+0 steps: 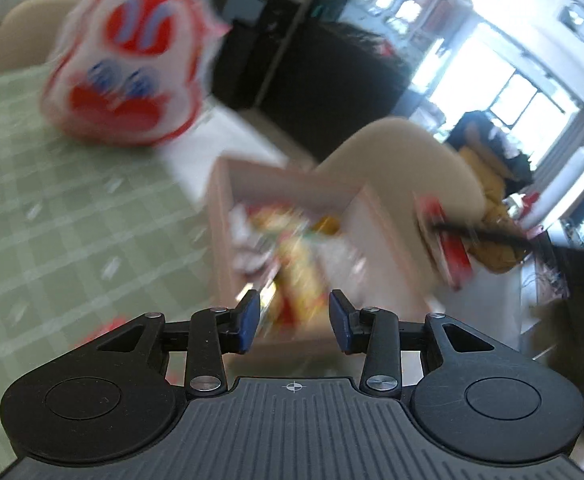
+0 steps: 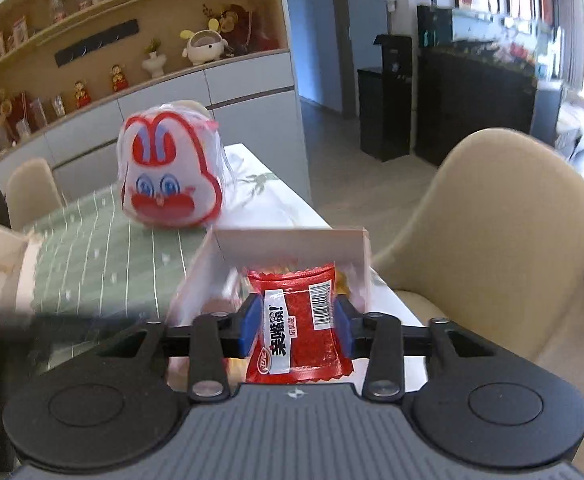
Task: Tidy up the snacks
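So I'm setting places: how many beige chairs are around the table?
2: one chair beside the box, one chair at the far end. Others may be hidden.

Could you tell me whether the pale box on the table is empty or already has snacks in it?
Not empty: the box holds blurred yellow and white snack packets.

Open left tool point(image 1: 294, 318) above snack-filled box point(image 1: 292, 184), rabbit bag point(image 1: 132, 68) beyond.
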### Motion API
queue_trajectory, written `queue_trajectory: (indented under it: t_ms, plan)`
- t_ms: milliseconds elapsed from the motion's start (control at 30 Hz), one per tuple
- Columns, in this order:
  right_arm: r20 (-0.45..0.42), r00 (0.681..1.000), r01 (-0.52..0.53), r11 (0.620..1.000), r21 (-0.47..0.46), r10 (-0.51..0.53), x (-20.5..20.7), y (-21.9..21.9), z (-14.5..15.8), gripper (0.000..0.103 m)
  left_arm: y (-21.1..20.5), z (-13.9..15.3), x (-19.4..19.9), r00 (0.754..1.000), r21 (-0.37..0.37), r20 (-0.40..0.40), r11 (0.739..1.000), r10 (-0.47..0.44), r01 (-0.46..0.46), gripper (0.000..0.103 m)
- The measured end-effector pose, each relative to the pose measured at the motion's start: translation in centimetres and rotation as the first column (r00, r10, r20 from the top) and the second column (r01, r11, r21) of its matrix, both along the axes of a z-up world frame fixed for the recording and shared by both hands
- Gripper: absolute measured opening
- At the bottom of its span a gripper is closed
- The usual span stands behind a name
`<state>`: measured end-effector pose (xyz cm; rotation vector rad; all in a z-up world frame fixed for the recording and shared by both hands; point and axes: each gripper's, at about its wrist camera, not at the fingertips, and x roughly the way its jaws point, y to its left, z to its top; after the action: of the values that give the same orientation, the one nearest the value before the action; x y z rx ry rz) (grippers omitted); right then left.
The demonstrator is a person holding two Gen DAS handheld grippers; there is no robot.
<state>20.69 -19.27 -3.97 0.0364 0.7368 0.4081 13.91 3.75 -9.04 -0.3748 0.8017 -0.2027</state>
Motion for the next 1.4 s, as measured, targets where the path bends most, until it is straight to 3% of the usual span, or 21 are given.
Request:
queue_trajectory:
  t_ms: [100, 200, 333, 467, 567, 633, 700, 800, 933, 1067, 1200, 1300, 1400]
  plan:
    - [-0.077, 0.997, 0.024, 0.999, 0.043, -0.021, 4.1, 1.1, -1.1, 0.052, 1.3, -1.5, -3.7, 0.997, 0.038, -0.066, 0.999, 0.035, -0.032, 0.042]
    - [-0.105, 0.992, 0.071, 0.995, 0.067, -0.063, 5.4, 1.2, -1.7, 0.054, 1.9, -3.0, -6.9, 0.992, 0.062, -0.124, 0.998, -0.014, 0.022, 0.042]
    - [-0.108, 0.994, 0.038, 0.997, 0.068, -0.03, 4.3, 1.2, -2.0, 0.056, 2.3, -4.7, -10.0, 0.98, 0.051, -0.185, 0.995, -0.071, 0.082, 0.042]
    - [-0.078, 0.997, -0.021, 0.998, 0.059, 0.026, 2.6, 1.6, -1.8, 0.063, 2.7, -5.4, -11.0, 0.977, 0.035, -0.19, 0.994, -0.099, 0.107, 0.042]
    - [-0.151, 0.988, 0.049, 0.976, 0.21, -0.017, 3.5, 0.6, -1.9, 0.065, 2.4, -5.3, -11.0, 0.976, 0.035, -0.193, 0.993, -0.104, 0.113, 0.042]
    - [-0.224, 0.972, 0.131, 0.959, 0.253, -0.073, 4.1, 0.2, -2.3, 0.065, 1.9, -4.9, -11.2, 0.973, 0.035, -0.191, 0.99, -0.13, 0.139, 0.042]
    - [-0.201, 0.976, 0.123, 0.973, 0.197, -0.083, 2.9, 0.5, -2.1, 0.065, 1.4, -4.6, -11.4, 0.969, 0.037, -0.185, 0.985, -0.162, 0.171, 0.042]
    - [-0.162, 0.987, 0.02, 0.998, 0.065, -0.01, -0.6, 1.4, -2.0, 0.065, 0.9, -4.3, -12.2, 0.96, 0.047, -0.186, 0.974, -0.211, 0.224, 0.042]
    - [-0.206, 0.973, -0.113, 0.992, -0.047, 0.101, -6.6, 1.3, -3.9, 0.065, 0.4, -4.5, -12.9, 0.95, 0.052, -0.197, 0.965, -0.24, 0.255, 0.042]
    - [-0.304, 0.947, -0.14, 0.984, -0.114, 0.1, -11.9, 0.8, -6.7, 0.065, 1.6, -4.3, -12.5, 0.972, 0.045, -0.175, 0.985, -0.156, 0.166, 0.042]
    - [-0.445, 0.877, -0.216, 0.976, -0.031, 0.18, -16.3, 0.6, -8.5, 0.065, 4.1, -3.9, -10.6, 0.99, 0.043, -0.137, 0.999, 0.024, -0.019, 0.042]
    - [-0.525, 0.814, -0.257, 0.965, 0.058, 0.248, -18.3, 0.9, -9.3, 0.065, 6.4, -4.0, -7.9, 0.976, 0.034, -0.114, 0.983, 0.185, -0.182, 0.042]
    - [-0.551, 0.793, -0.276, 0.96, 0.055, 0.259, -19.1, 1.7, -10.1, 0.065, 6.9, -4.3, -4.7, 0.963, 0.085, -0.111, 0.968, 0.245, -0.236, 0.042]
